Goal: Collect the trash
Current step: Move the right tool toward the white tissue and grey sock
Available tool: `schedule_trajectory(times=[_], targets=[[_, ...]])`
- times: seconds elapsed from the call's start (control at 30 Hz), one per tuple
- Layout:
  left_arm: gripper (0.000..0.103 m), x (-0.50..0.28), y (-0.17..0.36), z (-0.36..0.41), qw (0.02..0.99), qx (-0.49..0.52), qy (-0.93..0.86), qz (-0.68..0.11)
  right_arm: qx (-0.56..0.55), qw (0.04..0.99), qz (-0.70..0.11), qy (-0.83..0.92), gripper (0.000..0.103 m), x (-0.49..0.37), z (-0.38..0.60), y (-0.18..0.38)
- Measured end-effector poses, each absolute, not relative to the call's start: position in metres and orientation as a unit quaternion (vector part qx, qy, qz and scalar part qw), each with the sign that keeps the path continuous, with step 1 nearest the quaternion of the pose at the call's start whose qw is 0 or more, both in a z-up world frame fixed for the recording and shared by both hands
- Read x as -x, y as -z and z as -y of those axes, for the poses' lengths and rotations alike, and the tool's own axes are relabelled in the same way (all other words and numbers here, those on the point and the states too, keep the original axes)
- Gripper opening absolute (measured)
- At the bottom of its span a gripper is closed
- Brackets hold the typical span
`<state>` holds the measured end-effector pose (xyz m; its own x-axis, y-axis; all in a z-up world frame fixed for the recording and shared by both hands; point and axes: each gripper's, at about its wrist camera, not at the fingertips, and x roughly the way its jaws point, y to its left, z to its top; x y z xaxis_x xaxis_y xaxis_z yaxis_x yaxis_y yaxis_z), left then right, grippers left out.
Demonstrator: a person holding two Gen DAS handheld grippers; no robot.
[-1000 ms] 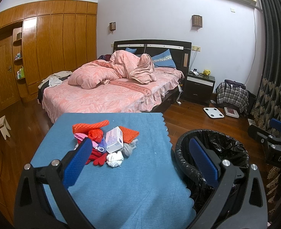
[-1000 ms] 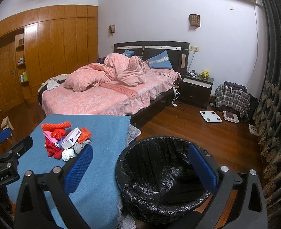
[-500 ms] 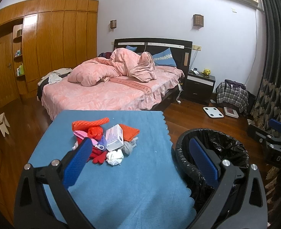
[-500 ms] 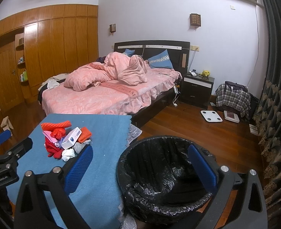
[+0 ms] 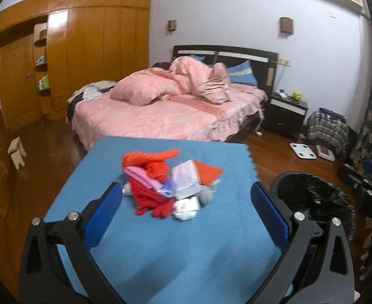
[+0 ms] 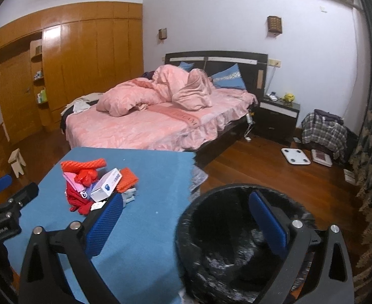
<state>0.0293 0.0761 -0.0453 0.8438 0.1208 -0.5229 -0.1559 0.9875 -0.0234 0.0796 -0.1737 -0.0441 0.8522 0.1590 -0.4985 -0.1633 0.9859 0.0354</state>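
Observation:
A pile of trash [image 5: 170,185] lies on the blue cloth-covered table [image 5: 160,253]: red and orange wrappers, a white box [image 5: 186,179], a crumpled white tissue [image 5: 186,206]. The pile also shows in the right wrist view [image 6: 95,185]. A bin lined with a black bag [image 6: 234,240] stands right of the table; it also shows in the left wrist view [image 5: 312,200]. My left gripper [image 5: 186,217] is open and empty, just short of the pile. My right gripper [image 6: 186,225] is open and empty over the bin's left rim.
A bed with pink bedding [image 5: 165,111] stands behind the table. A dark nightstand [image 6: 277,116], a white scale [image 6: 296,155] and a plaid bag [image 6: 322,131] sit on the wooden floor at right. Wooden wardrobes [image 5: 72,58] line the left wall. A small stool [image 5: 16,152] stands left.
My left gripper has swung left and forward toward the pile, which now sits between its fingers. My right gripper has shifted left, so the bin now lies lower right.

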Motion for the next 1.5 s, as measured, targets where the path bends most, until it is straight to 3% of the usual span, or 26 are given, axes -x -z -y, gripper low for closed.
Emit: schedule_trajectory(times=[0.2, 0.47, 0.67, 1.07, 1.2, 1.27, 1.5], targets=[[0.098, -0.048, 0.074, -0.122, 0.947, 0.046, -0.106, -0.299, 0.004, 0.954, -0.279, -0.109, 0.097, -0.115, 0.136, 0.079], [0.098, -0.068, 0.123, -0.167, 0.934, 0.052, -0.143, -0.323, 0.004, 0.937, -0.317, -0.144, 0.081, -0.160, 0.081, 0.136], [0.098, -0.078, 0.151, -0.192, 0.927, 0.058, -0.155, -0.335, 0.022, 0.922, -0.344, -0.179, 0.075, -0.177, 0.033, 0.175], [0.096, -0.087, 0.181, -0.225, 0.916, 0.061, -0.172, -0.358, 0.058, 0.900, -0.376, -0.213, 0.074, -0.193, -0.024, 0.207], [0.096, -0.088, 0.184, -0.227, 0.914, 0.062, -0.172, -0.362, 0.063, 0.890, -0.387, -0.233, 0.061, -0.194, -0.033, 0.216], [0.096, -0.087, 0.185, -0.227, 0.914, 0.061, -0.171, -0.363, 0.062, 0.882, -0.391, -0.257, 0.041, -0.192, -0.037, 0.218], [0.096, -0.090, 0.186, -0.219, 0.914, 0.060, -0.161, -0.367, 0.050, 0.877, -0.390, -0.277, 0.033, -0.185, -0.028, 0.211]])
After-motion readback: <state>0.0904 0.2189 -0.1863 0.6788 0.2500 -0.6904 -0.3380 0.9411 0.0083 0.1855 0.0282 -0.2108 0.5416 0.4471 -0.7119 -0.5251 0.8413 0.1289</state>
